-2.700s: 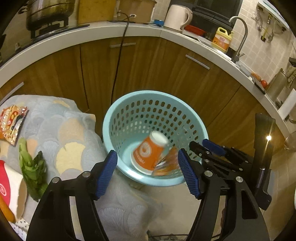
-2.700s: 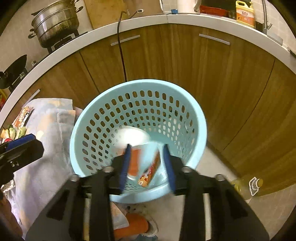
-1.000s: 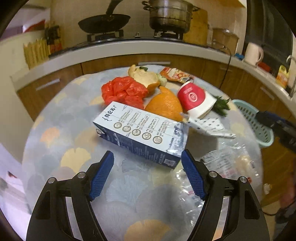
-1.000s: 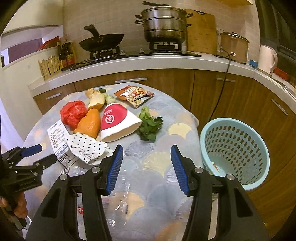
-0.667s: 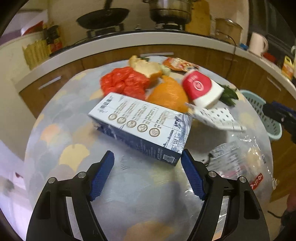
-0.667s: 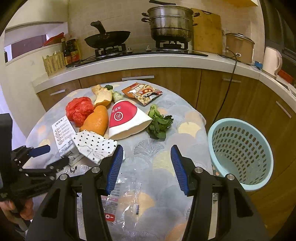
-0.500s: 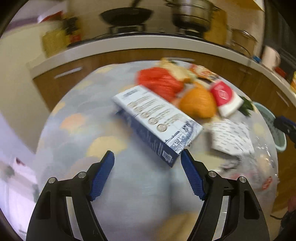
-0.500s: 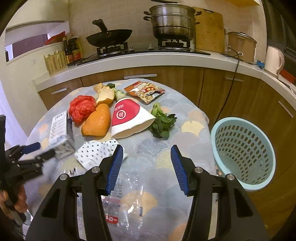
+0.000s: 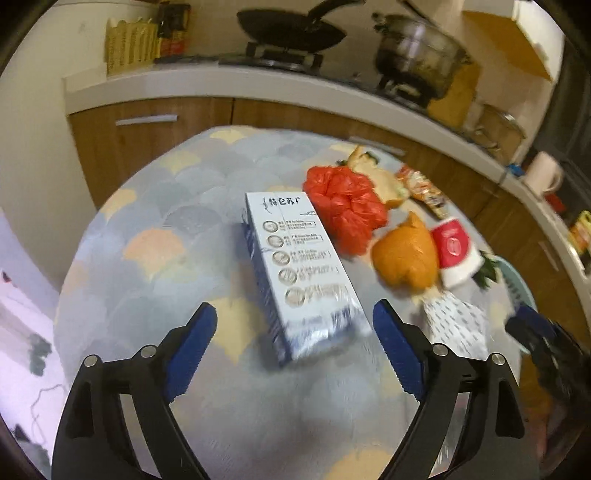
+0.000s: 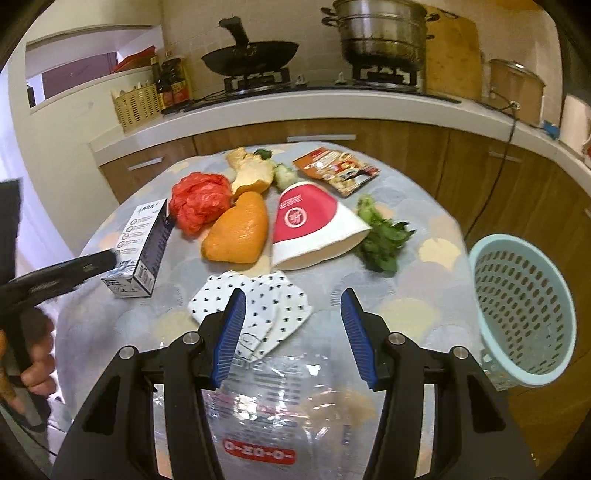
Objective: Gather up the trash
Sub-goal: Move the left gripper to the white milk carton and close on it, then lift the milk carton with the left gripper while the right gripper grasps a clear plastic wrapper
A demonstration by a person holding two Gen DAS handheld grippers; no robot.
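Your left gripper has just been opening wider, nothing pinched; the milk carton now lies lengthwise toward it on the table; your right gripper hangs half-open, empty, above the polka-dot wrapper.

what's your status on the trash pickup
Left tongs just opening, lined up on blue-white carton. Right tongs open above clear plastic bag. Nothing blocking.

Place: we see a home kitchen.
Stove: wok and steamer pot on burners.
Surface: white top over wood cabinets.
Extras: kettle, sauce bottles.
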